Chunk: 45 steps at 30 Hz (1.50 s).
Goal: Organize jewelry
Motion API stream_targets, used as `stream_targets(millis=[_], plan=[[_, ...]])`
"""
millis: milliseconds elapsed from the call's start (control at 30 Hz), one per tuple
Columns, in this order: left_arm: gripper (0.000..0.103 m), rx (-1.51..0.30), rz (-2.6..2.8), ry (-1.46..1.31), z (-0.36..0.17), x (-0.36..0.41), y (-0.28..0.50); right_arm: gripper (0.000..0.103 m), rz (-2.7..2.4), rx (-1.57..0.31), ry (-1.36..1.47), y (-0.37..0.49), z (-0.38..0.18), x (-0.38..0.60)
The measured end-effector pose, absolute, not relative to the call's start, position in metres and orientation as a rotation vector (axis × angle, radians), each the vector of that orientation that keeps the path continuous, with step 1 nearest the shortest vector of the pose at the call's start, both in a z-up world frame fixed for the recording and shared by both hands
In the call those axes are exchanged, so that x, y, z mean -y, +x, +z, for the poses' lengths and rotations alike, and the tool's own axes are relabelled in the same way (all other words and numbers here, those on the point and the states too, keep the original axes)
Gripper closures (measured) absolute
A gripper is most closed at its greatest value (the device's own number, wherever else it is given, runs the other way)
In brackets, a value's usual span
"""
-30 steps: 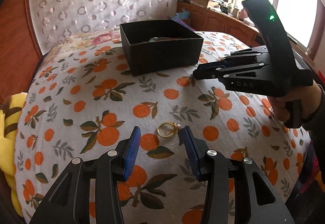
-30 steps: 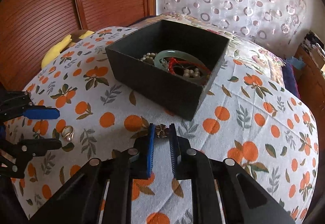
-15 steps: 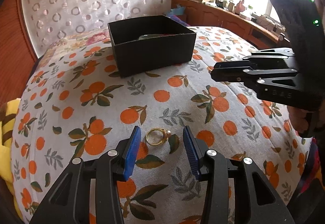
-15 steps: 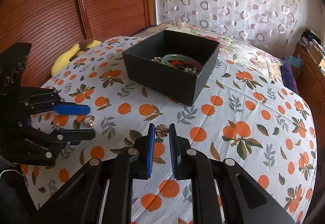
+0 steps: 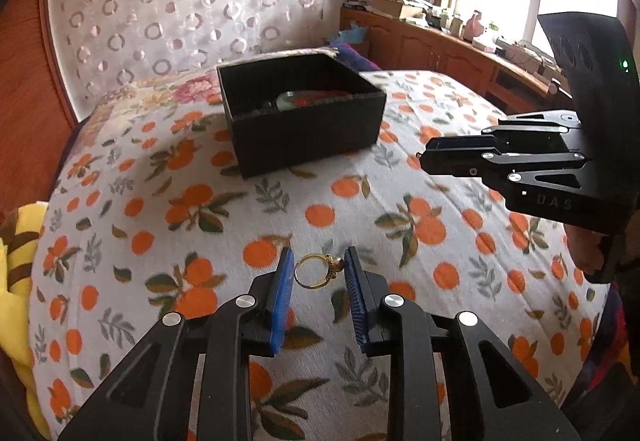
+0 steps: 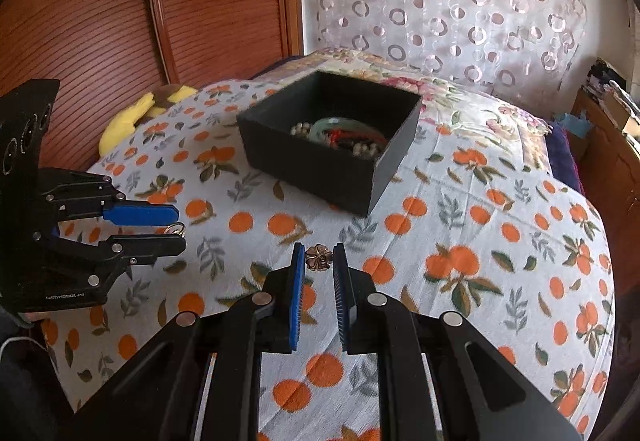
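- Orange-print bedspread [image 5: 168, 201] is the work surface, with a patterned curtain behind it. The black open box [image 5: 304, 137] sits ahead of both tongs, well beyond their tips.
- Done so far, by my read: the box already holds a green bangle [image 6: 320, 124], pale beads [image 6: 302, 128] and something red.
- Left to do: two pieces are outside the box, one at each pair of tongs. I see no other loose jewelry on the spread.
- Right tongs [image 6: 319, 249] are clamped on a small bronze flower piece [image 6: 319, 257], pinched at the very pad tips. From the left camera they look clear of the bed. I judge that piece needs only carrying to the box and dropping in.
- Left tongs [image 5: 318, 255] have just been closing, with the gold ring [image 5: 316, 273] between the pads. Its pearl faces the right-hand pad.
- Both pads sit right at the ring's sides. I can't tell if they're biting yet, or if the ring has left the cloth.
- Left camera only: the ring's band and pearl up close, the right tongs side-on, and the window and wooden cabinets. The box contents are just a sliver over the wall.
- Right camera only: the full box contents, the left tongs side-on with the ring at their tips, a wood panel, and a yellow plush [image 6: 128, 117] beyond the left tongs.
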<state>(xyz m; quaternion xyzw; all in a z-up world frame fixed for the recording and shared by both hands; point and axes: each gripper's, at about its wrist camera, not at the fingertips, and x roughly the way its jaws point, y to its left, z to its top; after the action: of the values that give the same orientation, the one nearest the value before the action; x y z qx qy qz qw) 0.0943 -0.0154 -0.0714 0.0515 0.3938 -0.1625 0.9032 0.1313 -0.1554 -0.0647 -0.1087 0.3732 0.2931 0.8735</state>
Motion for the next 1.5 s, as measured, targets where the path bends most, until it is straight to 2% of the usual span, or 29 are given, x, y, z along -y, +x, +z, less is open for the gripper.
stream_targets(millis=[633,700,733,1300,1333,1433,1500], plan=[[0.079,-0.713,-0.272,0.088,-0.023,0.008,0.155,0.086,0.588,-0.726,-0.117,0.211,-0.031,0.135],[0.079,-0.713,-0.268,0.083,-0.022,0.007,0.158,0.068,0.583,-0.728,-0.113,0.215,-0.03,0.135],[0.079,-0.713,-0.263,0.083,-0.022,0.007,0.161,0.067,0.581,-0.728,-0.108,0.217,-0.03,0.135],[0.078,-0.697,-0.258,0.065,-0.016,0.017,0.204,0.067,0.541,-0.705,-0.094,0.197,-0.029,0.168],[0.078,-0.698,-0.258,0.064,-0.017,0.017,0.204,0.067,0.539,-0.702,-0.094,0.194,-0.029,0.17],[0.063,-0.689,-0.248,0.08,-0.018,0.019,0.201,0.067,0.533,-0.694,-0.089,0.187,-0.032,0.175],[0.06,-0.686,-0.246,0.085,-0.018,0.02,0.199,0.067,0.534,-0.693,-0.08,0.184,-0.032,0.177]])
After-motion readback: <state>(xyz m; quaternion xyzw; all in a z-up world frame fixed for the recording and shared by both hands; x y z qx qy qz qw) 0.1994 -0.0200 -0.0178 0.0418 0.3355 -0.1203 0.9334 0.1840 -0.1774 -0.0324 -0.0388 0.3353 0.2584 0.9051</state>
